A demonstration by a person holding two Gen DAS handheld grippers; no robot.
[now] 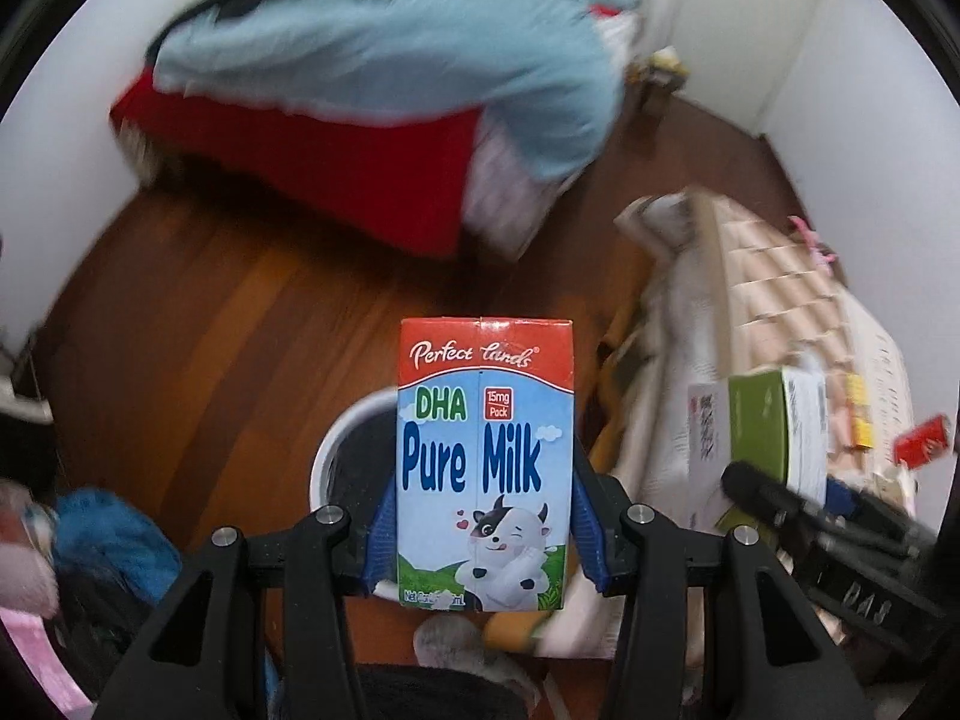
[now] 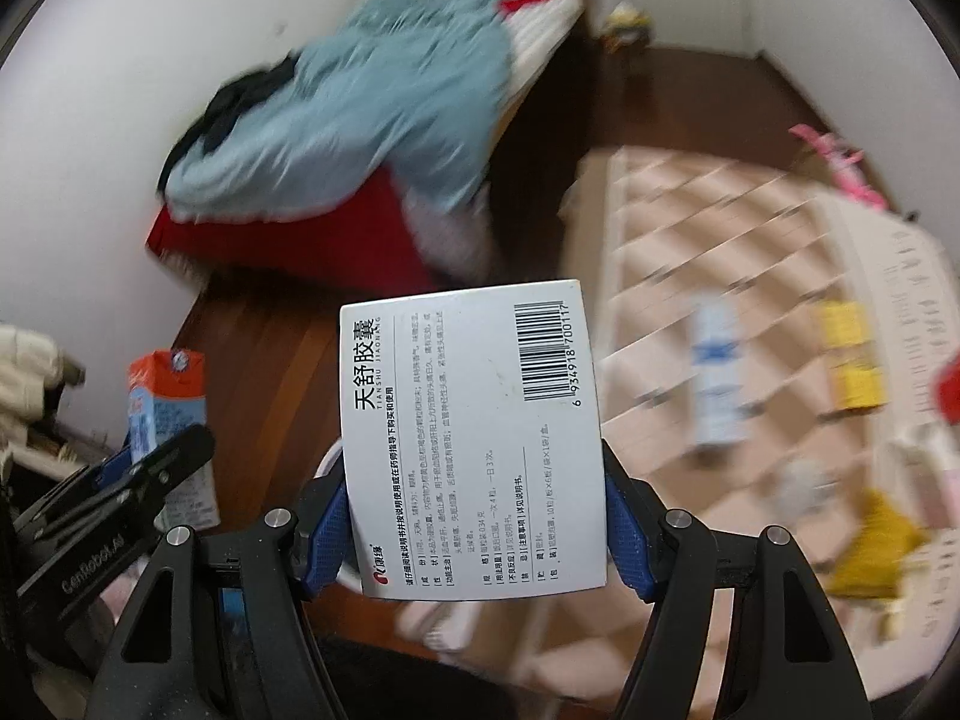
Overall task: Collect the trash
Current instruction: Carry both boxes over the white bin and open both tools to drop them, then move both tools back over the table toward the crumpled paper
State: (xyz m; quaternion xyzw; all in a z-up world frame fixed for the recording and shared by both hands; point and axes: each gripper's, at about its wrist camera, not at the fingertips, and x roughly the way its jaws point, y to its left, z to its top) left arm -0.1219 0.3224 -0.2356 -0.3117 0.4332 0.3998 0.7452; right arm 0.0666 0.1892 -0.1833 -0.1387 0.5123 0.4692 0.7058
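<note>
My left gripper (image 1: 483, 531) is shut on a blue and red "Pure Milk" carton (image 1: 483, 462), held upright above a white-rimmed bin with a dark inside (image 1: 348, 450) on the wooden floor. My right gripper (image 2: 474, 516) is shut on a white medicine box (image 2: 474, 432) with black Chinese print and a barcode. The left wrist view shows the right gripper (image 1: 774, 492) at the right holding that box's green and white side (image 1: 762, 432). The right wrist view shows the left gripper (image 2: 150, 474) at the left with the milk carton (image 2: 165, 414).
A bed with a red base (image 1: 372, 180) and a light blue blanket (image 1: 390, 48) stands behind. A pale checked mat (image 2: 720, 276) at the right carries a white bottle (image 2: 714, 372), a yellow packet (image 2: 852, 360), a red item (image 1: 921, 441) and a yellow cloth (image 2: 870, 546). Clothes (image 1: 108, 534) lie at the left.
</note>
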